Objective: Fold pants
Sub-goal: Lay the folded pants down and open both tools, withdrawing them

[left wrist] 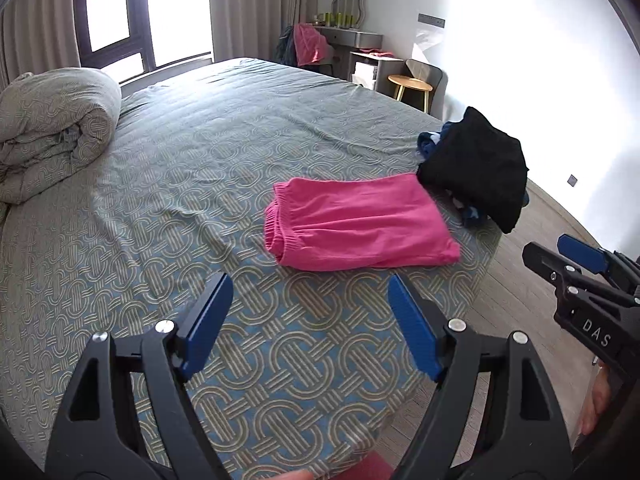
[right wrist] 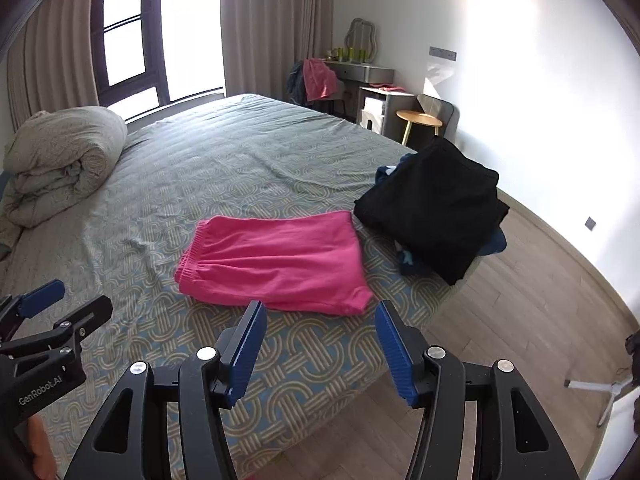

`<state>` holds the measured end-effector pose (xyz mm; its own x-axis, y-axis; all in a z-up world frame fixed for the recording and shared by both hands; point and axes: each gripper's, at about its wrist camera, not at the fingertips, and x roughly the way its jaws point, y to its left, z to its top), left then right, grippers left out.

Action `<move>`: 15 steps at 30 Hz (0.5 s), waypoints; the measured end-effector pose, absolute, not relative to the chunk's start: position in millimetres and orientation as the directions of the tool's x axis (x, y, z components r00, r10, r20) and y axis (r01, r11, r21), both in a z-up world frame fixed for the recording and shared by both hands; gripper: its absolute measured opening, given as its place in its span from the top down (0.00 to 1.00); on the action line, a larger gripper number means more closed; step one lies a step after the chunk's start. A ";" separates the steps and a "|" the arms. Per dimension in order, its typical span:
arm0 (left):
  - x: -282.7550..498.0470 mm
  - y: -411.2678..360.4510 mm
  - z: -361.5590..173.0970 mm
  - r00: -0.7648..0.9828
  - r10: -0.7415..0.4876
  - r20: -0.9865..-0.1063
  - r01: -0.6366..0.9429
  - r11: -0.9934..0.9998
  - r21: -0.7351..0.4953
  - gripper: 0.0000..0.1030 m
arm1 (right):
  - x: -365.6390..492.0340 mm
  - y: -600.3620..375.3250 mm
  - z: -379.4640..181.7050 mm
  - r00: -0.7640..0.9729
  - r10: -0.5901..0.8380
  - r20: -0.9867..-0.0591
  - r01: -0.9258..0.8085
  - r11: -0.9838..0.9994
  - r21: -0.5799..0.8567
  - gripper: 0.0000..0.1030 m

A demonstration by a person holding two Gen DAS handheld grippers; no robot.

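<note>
Pink pants point(left wrist: 360, 224): folded flat on bed point(left wrist: 192, 160), apparently finished. Left tongs point(left wrist: 310, 324), right tongs point(right wrist: 318, 346): wide, empty, hovering clear of fabric.

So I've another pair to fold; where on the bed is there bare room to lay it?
The broad patterned bedspread between the rolled grey duvet and the folded pink pants is bare, as is the strip in front of the pants. The right corner is crowded by the black clothes pile.
</note>
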<state>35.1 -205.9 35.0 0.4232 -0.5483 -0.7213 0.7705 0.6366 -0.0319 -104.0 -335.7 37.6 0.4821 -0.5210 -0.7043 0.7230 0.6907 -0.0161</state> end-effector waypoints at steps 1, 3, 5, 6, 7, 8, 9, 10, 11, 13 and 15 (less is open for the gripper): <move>30.6 -209.0 36.3 0.420 -0.547 -0.724 0.776 0.630 -0.026 0.22 | -110.7 -337.1 38.7 0.486 -0.511 -0.709 0.724 0.690 -0.001 0.44; 22.2 -214.6 36.2 0.411 -0.539 -0.736 0.784 0.621 -0.017 0.22 | -121.0 -339.4 40.0 0.488 -0.498 -0.717 0.729 0.684 0.020 0.43; 16.5 -219.0 33.1 0.396 -0.526 -0.753 0.788 0.615 -0.015 0.22 | -127.3 -341.4 39.5 0.484 -0.493 -0.723 0.733 0.680 0.027 0.43; 14.5 -220.2 31.2 0.393 -0.518 -0.760 0.786 0.617 -0.015 0.22 | -129.7 -342.8 38.7 0.478 -0.493 -0.727 0.736 0.677 0.025 0.43; 13.4 -221.7 29.6 0.395 -0.510 -0.764 0.782 0.623 -0.012 0.22 | -130.8 -343.0 36.9 0.472 -0.492 -0.732 0.739 0.674 0.022 0.43; 11.8 -222.6 28.6 0.403 -0.503 -0.765 0.777 0.630 -0.005 0.22 | -132.8 -343.8 35.3 0.468 -0.489 -0.736 0.740 0.672 0.024 0.43; 10.0 -223.2 28.2 0.410 -0.498 -0.764 0.773 0.635 0.001 0.22 | -134.6 -344.5 34.0 0.470 -0.482 -0.739 0.738 0.674 0.030 0.43; 8.5 -224.2 28.0 0.416 -0.495 -0.763 0.771 0.637 0.008 0.22 | -136.6 -345.1 32.7 0.473 -0.474 -0.743 0.736 0.676 0.037 0.43; 7.5 -225.1 28.1 0.421 -0.492 -0.762 0.770 0.638 0.014 0.22 | -138.8 -345.8 31.7 0.473 -0.471 -0.744 0.737 0.675 0.042 0.43; 6.1 -226.7 29.2 0.423 -0.491 -0.762 0.770 0.637 0.017 0.22 | -143.3 -346.0 30.0 0.469 -0.475 -0.745 0.741 0.671 0.039 0.43; 4.5 -228.1 31.0 0.421 -0.494 -0.761 0.771 0.636 0.013 0.22 | -146.0 -346.7 29.4 0.463 -0.482 -0.744 0.745 0.667 0.031 0.43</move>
